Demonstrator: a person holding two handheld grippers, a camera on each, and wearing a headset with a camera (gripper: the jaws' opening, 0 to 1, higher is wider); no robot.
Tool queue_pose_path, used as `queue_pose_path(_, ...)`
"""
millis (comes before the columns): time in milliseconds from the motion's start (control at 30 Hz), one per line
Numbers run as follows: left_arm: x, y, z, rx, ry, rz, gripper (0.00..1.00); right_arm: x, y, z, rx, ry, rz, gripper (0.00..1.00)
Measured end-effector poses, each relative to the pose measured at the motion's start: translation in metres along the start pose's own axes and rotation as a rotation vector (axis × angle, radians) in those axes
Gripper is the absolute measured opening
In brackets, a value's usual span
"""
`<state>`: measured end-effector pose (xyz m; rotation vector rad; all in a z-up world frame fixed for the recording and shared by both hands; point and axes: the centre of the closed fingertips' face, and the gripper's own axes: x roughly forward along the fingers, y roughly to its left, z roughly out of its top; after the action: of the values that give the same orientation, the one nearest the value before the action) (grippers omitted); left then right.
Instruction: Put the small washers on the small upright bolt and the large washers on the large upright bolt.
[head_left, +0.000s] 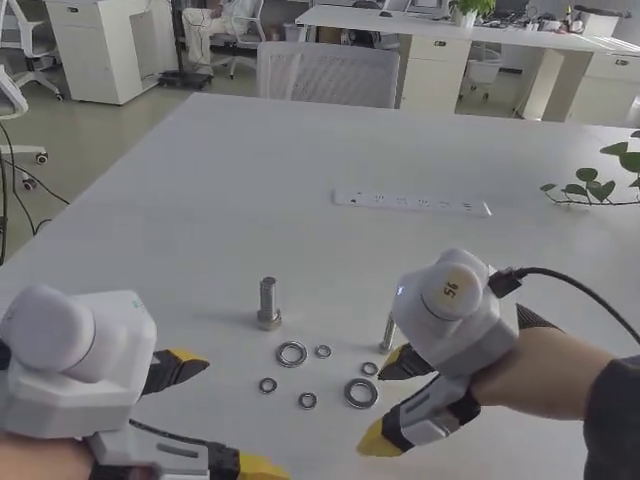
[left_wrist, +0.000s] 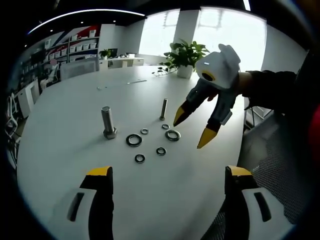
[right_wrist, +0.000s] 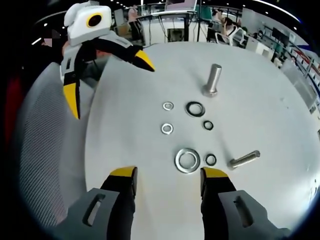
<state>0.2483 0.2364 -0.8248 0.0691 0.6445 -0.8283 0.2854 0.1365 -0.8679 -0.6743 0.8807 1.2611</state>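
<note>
Lying by two bolts (head_left: 268, 303): two large, four small washers (head_left: 291, 353); left, right jaws wide.

Round yellowish sticker (head_left: 450, 290) on top of right hand-held gripper (head_left: 375, 411): two digits, apparently 56.

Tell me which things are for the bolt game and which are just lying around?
For the job: large bolt, small bolt, two large washers, four small washers.
Just lying about: power strip, plant, chair.
</note>
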Motion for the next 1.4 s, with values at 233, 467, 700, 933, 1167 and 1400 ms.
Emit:
queue_pose_path(233,-0.001,0.0,0.0,0.001,-0.002,0.002,0.92,0.007,-0.003,-0.001,-0.006,0.027,0.008,0.53)
queue_pose_path(467,-0.002,0.001,0.001,0.001,-0.007,0.006,0.92,0.013,-0.003,0.003,-0.017,0.042,0.018,0.53)
queue_pose_path(700,-0.003,0.002,0.002,-0.001,-0.009,0.01,0.91,0.014,0.001,0.007,-0.033,0.062,0.04,0.5)
queue_pose_path(933,-0.003,0.002,0.003,-0.003,-0.013,0.011,0.91,0.015,0.0,0.006,-0.094,0.127,0.05,0.44)
queue_pose_path(1167,-0.003,0.003,0.003,-0.004,-0.015,0.01,0.91,0.016,-0.005,0.005,-0.141,0.209,0.07,0.36)
queue_pose_path(1400,-0.003,0.003,0.004,-0.003,-0.017,0.008,0.9,0.017,-0.009,0.004,-0.238,0.299,0.074,0.33)
